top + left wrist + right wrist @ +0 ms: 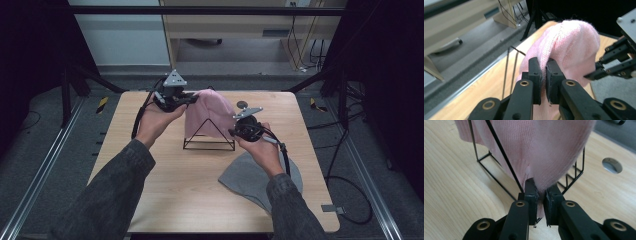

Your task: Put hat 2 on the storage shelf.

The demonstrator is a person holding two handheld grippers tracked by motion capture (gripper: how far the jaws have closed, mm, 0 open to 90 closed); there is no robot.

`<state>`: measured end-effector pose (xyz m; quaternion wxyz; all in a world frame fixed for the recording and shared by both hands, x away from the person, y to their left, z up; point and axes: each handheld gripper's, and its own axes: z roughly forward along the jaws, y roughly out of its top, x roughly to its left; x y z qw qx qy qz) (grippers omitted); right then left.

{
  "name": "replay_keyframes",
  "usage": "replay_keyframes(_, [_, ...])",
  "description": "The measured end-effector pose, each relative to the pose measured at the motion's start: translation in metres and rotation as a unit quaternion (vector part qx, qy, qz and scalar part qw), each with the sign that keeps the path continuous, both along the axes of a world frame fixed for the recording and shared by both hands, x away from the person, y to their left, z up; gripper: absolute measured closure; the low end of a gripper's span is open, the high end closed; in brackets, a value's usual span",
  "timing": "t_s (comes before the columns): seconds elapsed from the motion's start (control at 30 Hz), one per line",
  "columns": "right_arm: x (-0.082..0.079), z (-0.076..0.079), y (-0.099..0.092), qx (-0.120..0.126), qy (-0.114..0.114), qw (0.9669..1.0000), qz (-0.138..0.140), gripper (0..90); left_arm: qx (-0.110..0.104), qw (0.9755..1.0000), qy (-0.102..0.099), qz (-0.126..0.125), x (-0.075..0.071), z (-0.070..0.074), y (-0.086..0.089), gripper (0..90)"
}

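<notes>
High view: bench [165,200] carries a black wire stand [209,142] between the two tongs, with a pink knit hat [210,112] draped over it. Grey hat [250,182] lies flat under the right forearm. Left tongs [187,99] clamped shut on the hat's far edge; right tongs [235,131] pinched shut on its near hem. Step in hand, by my reading: seating the hat on the stand. Next: draw both edges down evenly, then let go.
</notes>
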<state>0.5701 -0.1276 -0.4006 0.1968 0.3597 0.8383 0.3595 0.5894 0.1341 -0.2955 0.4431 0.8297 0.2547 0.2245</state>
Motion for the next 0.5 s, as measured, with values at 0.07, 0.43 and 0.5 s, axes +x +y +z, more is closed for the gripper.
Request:
replay_keyframes(0.07, [0.0,-0.004,-0.001,0.003,0.005,1.0,-0.001,81.7,0.001,1.0,0.004,-0.003,-0.003,-0.005,-0.001,84.4])
replay_keyframes(0.43, [-0.018,-0.006,-0.023,-0.013,0.015,0.9998,-0.01,56.4,0.012,0.9994,0.032,-0.007,-0.01,-0.037,-0.007,84.7])
replay_keyframes(0.5, [-0.02,-0.006,-0.027,-0.016,0.013,0.9997,-0.015,54.2,0.012,0.9994,0.033,-0.006,-0.01,-0.038,-0.007,84.6])
